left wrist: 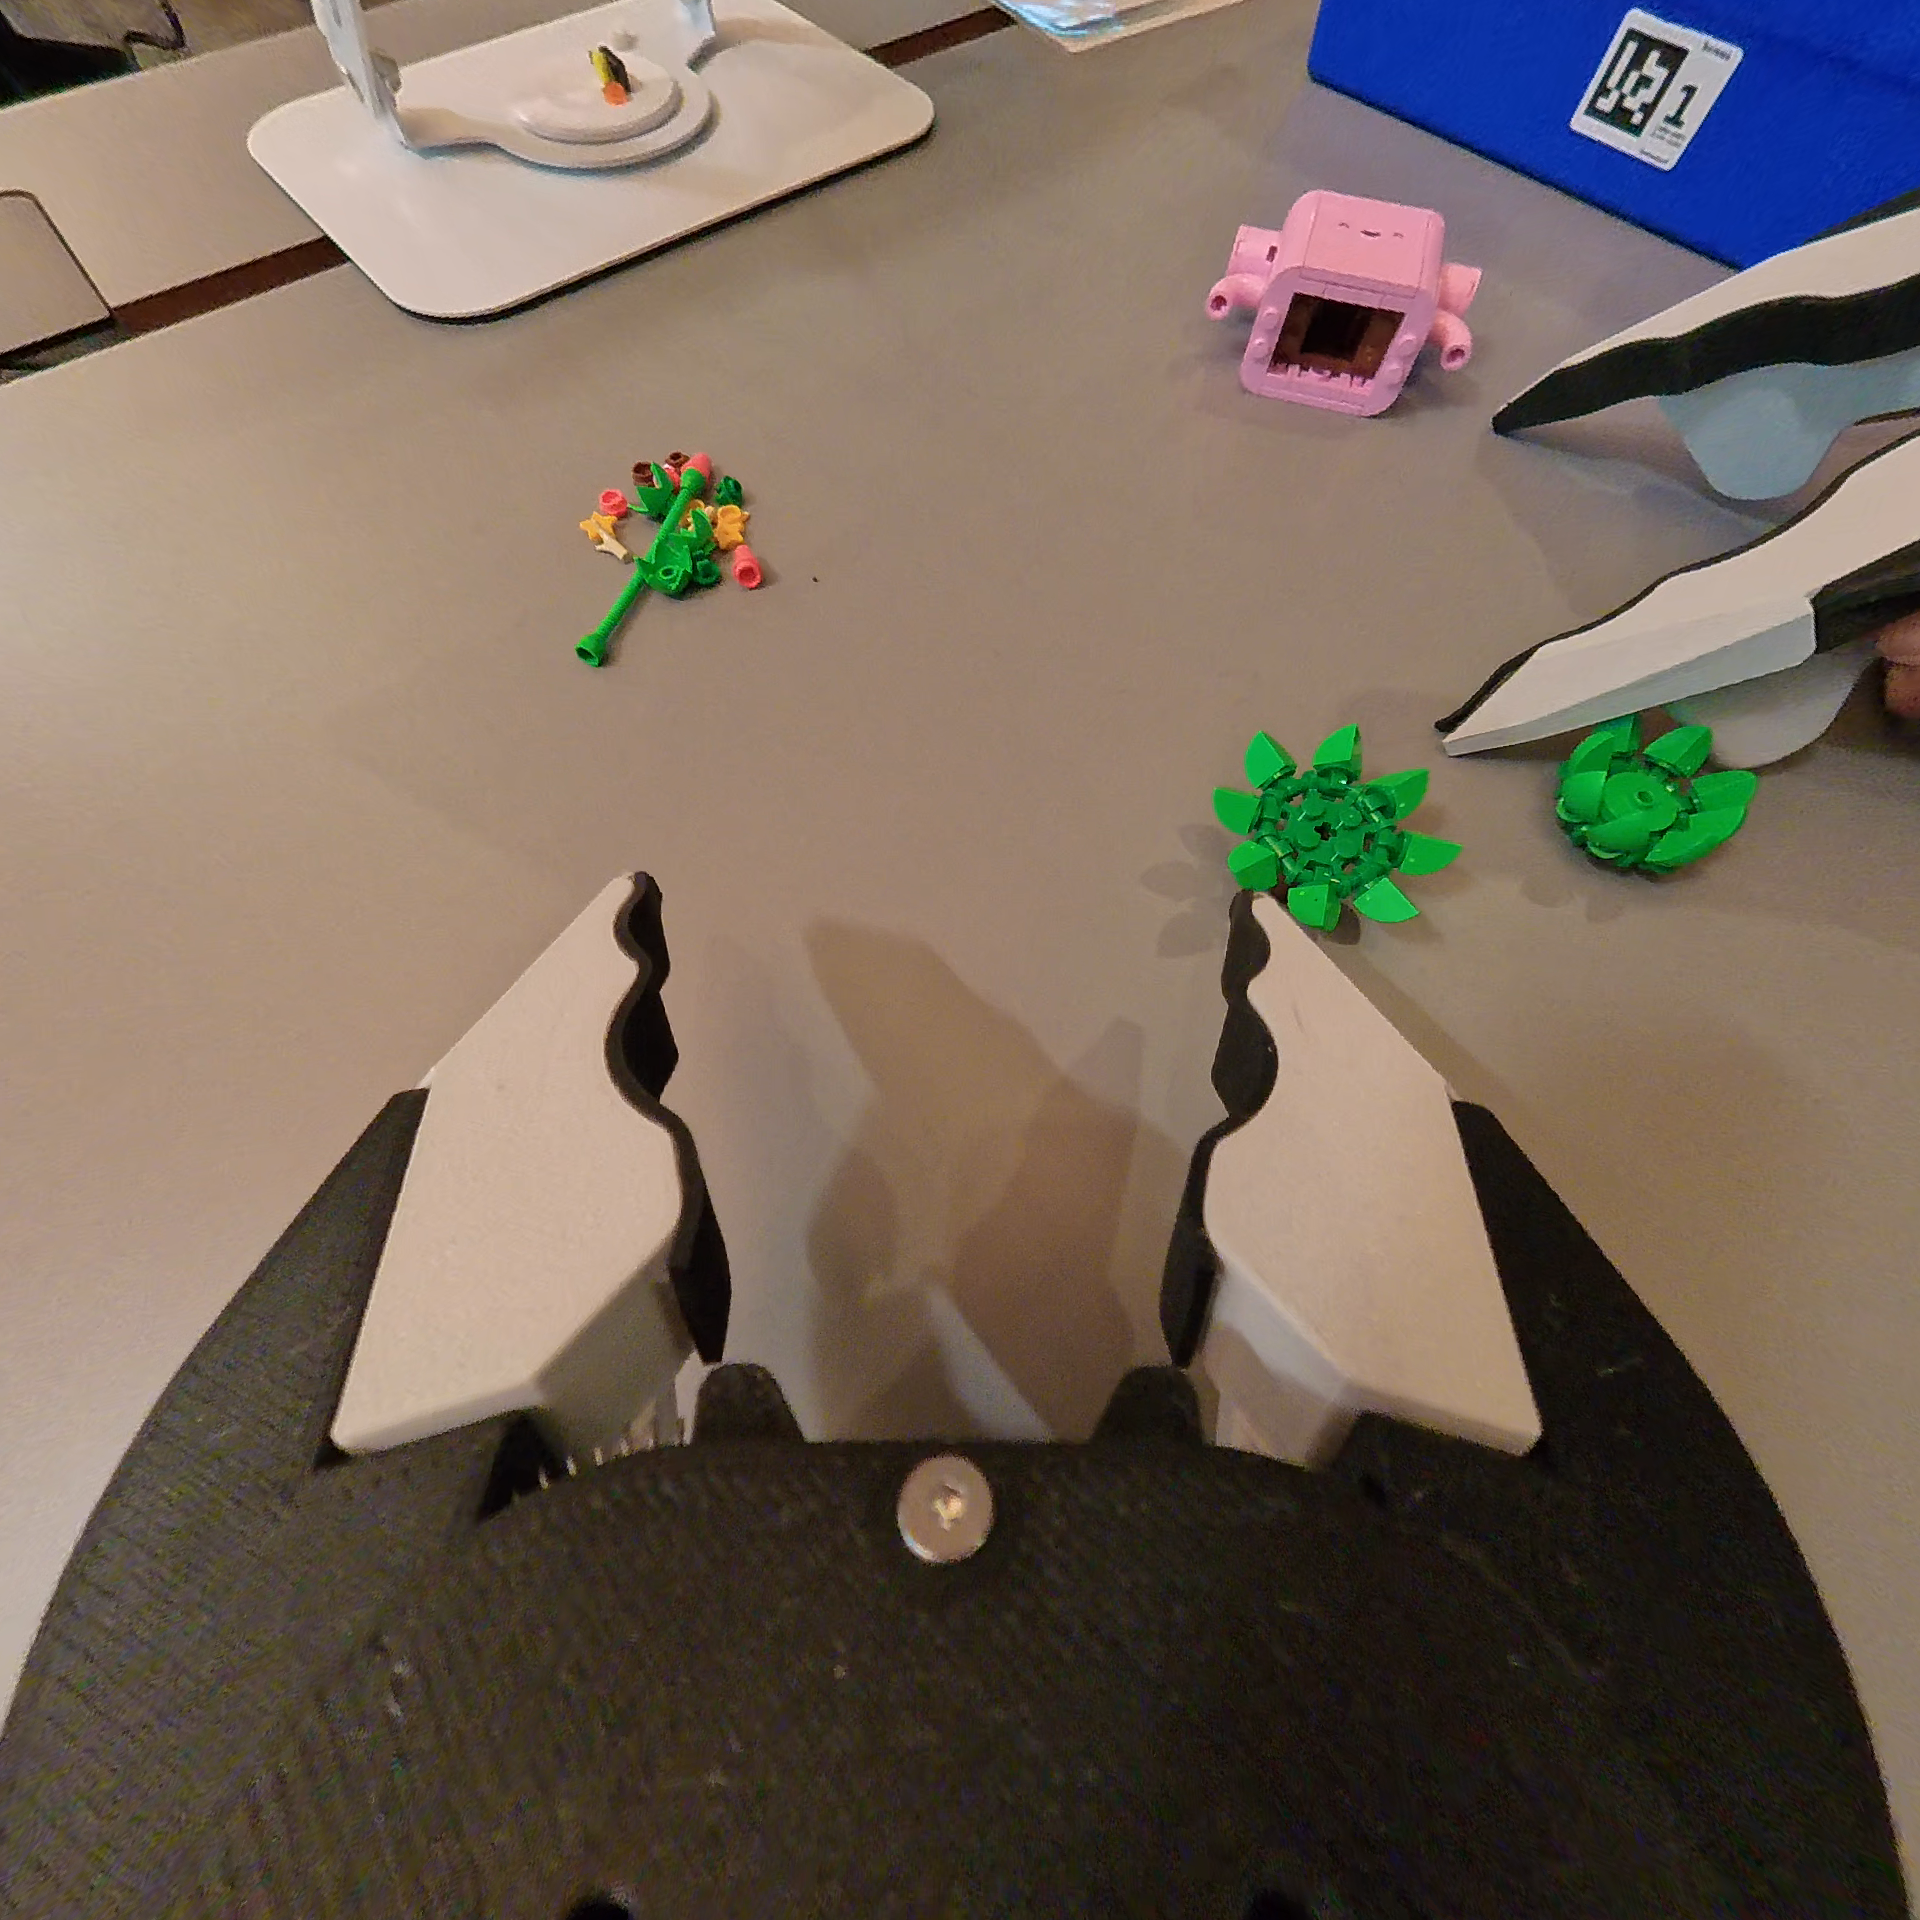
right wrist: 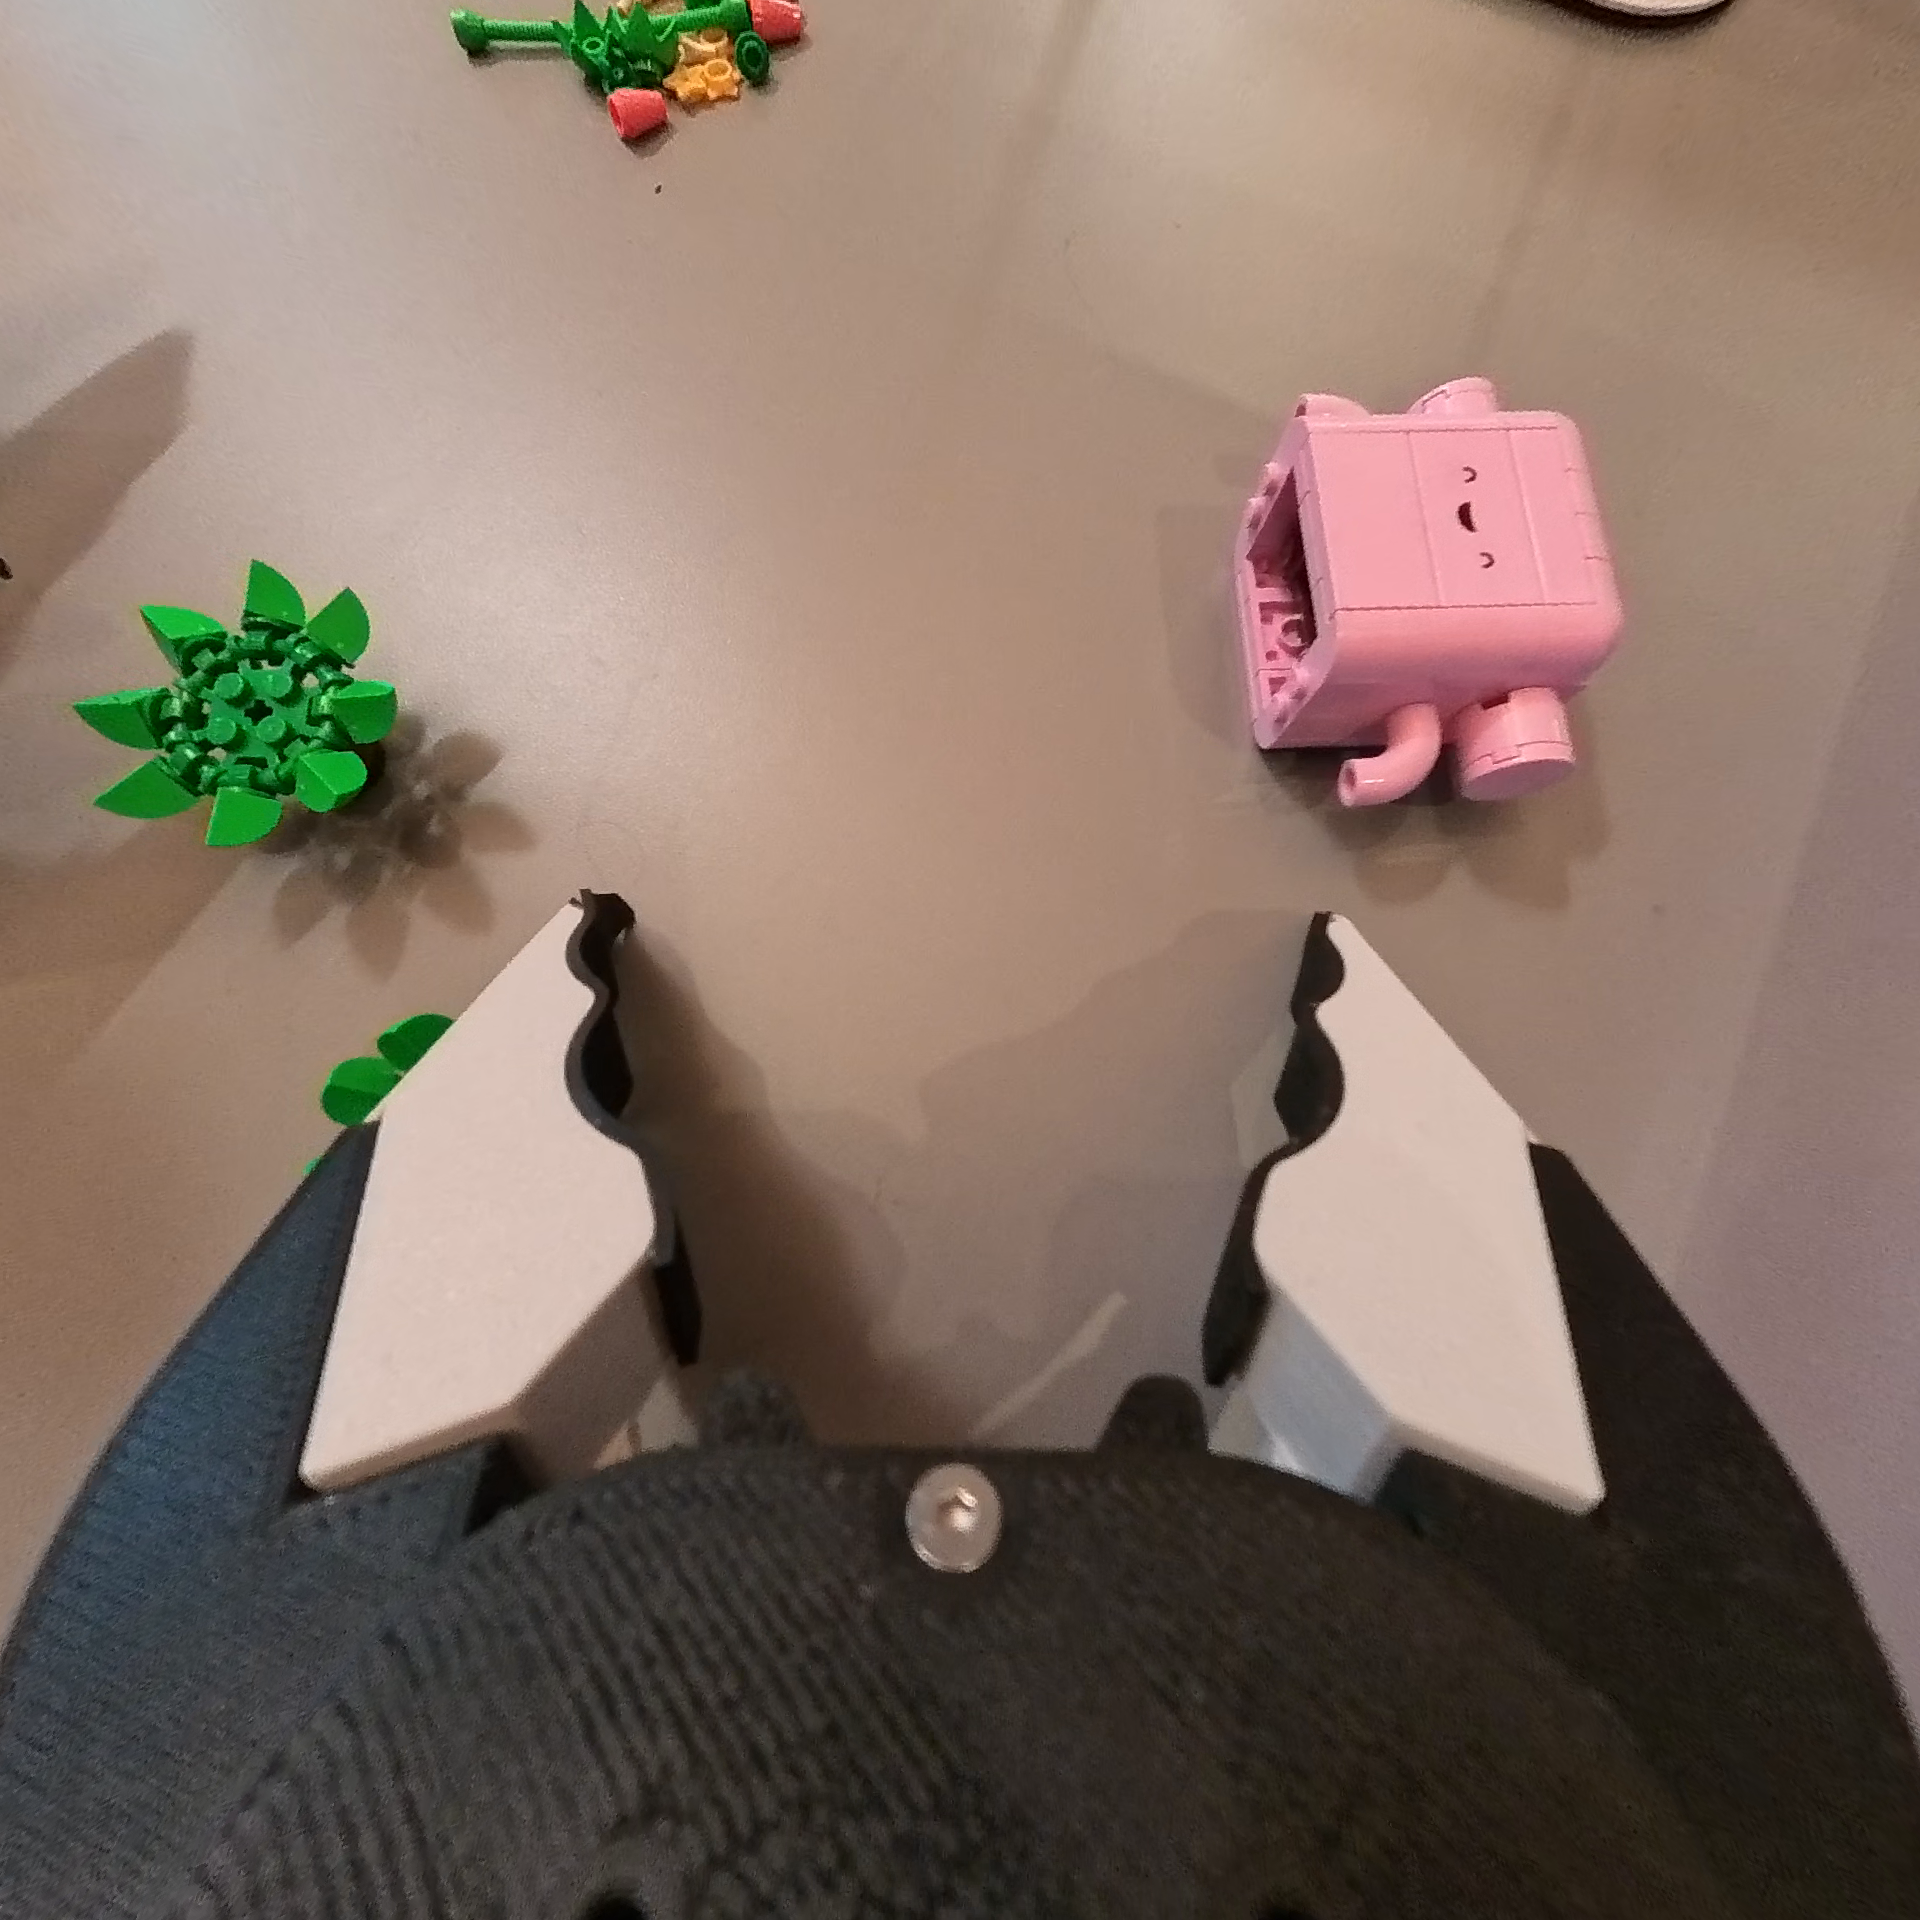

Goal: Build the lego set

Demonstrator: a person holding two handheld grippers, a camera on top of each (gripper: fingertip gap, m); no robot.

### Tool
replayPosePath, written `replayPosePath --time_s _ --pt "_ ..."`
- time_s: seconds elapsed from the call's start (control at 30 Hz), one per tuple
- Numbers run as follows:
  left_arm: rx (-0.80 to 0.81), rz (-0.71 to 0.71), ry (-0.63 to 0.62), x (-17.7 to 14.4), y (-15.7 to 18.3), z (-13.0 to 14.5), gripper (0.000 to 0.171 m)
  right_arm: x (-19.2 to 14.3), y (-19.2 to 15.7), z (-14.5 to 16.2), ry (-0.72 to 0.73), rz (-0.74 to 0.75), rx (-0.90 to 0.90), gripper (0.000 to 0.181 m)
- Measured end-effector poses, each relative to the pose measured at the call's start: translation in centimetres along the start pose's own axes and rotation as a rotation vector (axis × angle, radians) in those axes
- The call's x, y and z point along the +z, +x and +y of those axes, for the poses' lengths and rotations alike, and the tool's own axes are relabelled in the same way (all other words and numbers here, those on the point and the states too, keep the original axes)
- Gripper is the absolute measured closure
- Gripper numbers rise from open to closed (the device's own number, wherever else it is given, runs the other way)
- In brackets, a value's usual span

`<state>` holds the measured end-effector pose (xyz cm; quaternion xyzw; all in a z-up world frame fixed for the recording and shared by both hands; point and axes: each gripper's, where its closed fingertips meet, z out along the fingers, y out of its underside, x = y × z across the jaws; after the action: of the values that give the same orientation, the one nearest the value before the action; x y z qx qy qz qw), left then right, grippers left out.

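A pink lego pot with a smiling face lies on its side on the grey table, its opening toward me; it also shows in the right wrist view. An open green leaf rosette lies just past my left gripper's right fingertip. A second, folded green leaf rosette lies under the right gripper; only its edge shows beside that gripper's left finger. A pile of small green, pink and yellow pieces with a green stem lies farther off. My left gripper and right gripper are open and empty.
A white stand base with a small dark figure on it stands at the far left. A blue box with a black-and-white marker stands at the far right. A hand shows at the right edge behind the right gripper. The open green leaf rosette is about 4 cm from my left fingertips. My right wrist view looks at it from another angle.
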<state>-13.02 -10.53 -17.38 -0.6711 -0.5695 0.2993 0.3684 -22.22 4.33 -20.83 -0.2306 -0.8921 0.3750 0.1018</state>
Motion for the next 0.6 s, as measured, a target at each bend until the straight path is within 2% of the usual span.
replayPosePath --time_s 0.6 --pt "-0.013 0.013 -0.038 0.40 0.00 0.43 0.066 0.02 0.03 0.00 -0.002 0.001 0.000 0.051"
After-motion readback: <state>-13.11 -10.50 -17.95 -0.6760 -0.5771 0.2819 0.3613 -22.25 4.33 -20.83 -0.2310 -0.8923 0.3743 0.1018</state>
